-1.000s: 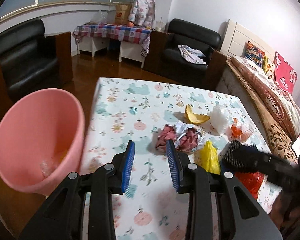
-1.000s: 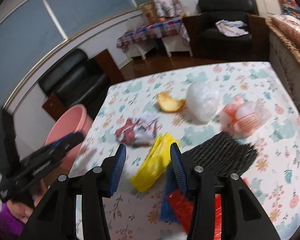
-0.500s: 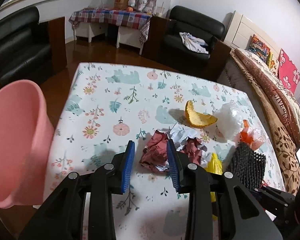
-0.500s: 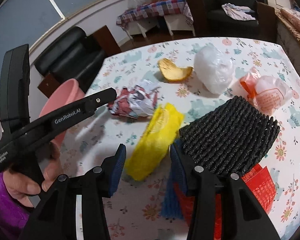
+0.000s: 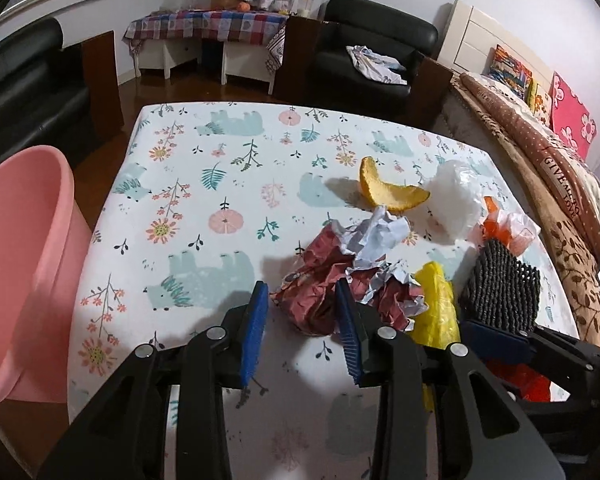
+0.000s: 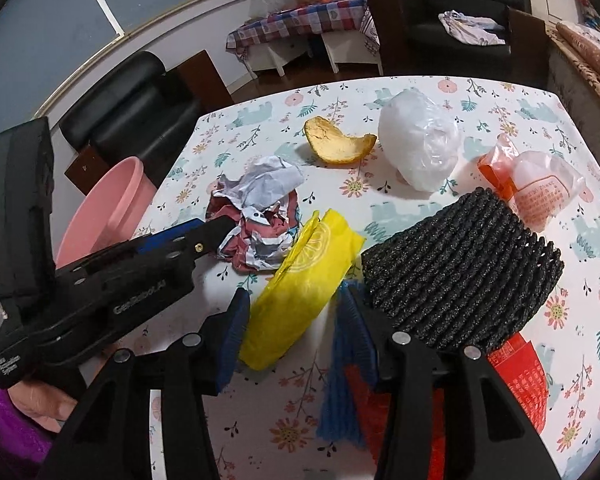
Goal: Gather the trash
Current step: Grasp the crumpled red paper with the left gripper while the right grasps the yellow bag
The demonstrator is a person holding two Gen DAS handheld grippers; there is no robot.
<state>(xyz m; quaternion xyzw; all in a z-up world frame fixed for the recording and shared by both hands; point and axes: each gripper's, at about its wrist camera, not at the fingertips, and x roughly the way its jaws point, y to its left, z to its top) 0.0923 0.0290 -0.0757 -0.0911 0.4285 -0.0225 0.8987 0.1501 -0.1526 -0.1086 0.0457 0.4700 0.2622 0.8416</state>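
Trash lies on a table with a floral cloth (image 5: 204, 184). My left gripper (image 5: 302, 308) is open, its jaws on either side of the near end of a crumpled red and white paper wad (image 5: 340, 276), which also shows in the right wrist view (image 6: 260, 216). My right gripper (image 6: 296, 320) is open around the near end of a yellow plastic wrapper (image 6: 304, 280), with a black foam net (image 6: 460, 268) resting against its right finger. The pink bin (image 5: 24, 264) stands off the table's left edge.
An orange peel (image 6: 336, 144), a white plastic bag (image 6: 418, 144) and an orange-and-clear packet (image 6: 536, 184) lie further back. A red net (image 6: 516, 376) and a blue net (image 6: 340, 392) lie under my right gripper. A bed (image 5: 560, 184) borders the right side.
My left gripper has moved from near the bin rightward and forward onto the crumpled paper. My right gripper has advanced so that the yellow wrapper sits between its jaws.
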